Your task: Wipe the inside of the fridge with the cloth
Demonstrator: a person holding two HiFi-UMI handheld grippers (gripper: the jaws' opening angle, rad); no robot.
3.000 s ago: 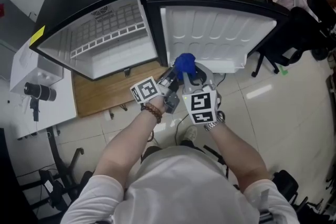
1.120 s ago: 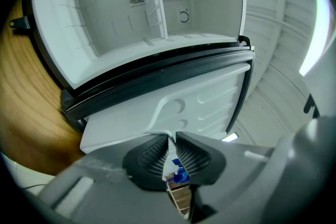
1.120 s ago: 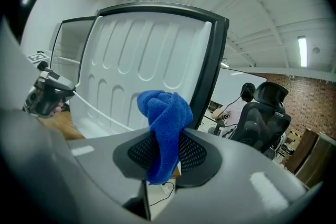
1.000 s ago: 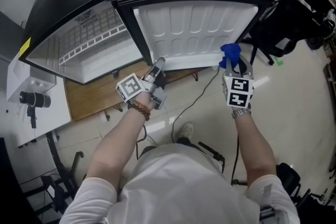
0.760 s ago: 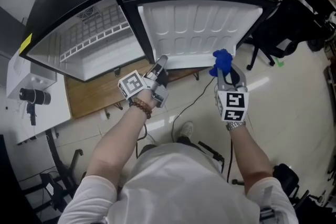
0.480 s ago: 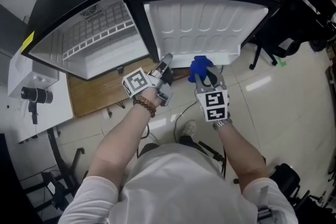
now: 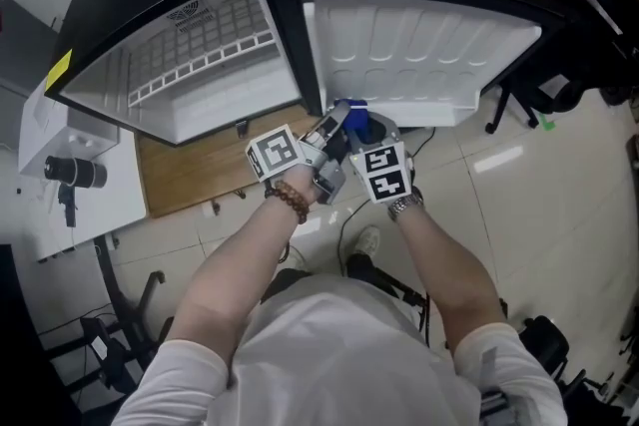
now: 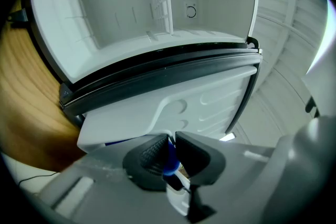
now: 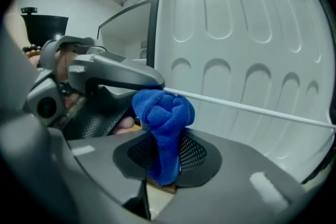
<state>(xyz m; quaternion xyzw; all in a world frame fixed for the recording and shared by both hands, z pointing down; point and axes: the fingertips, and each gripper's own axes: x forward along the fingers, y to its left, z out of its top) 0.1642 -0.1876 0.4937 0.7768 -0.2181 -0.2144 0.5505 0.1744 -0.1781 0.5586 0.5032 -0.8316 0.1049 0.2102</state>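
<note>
Right hand-held gripper pinches the blue cloth, bunched above its jaws.

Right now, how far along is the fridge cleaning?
Done: the door stands open, and the right hand-held gripper is clamped on the cloth. In hand: the cloth sits in front of the door, beside the shut left hand-held gripper. Left: the wiping itself; the cloth is outside the fridge.
</note>
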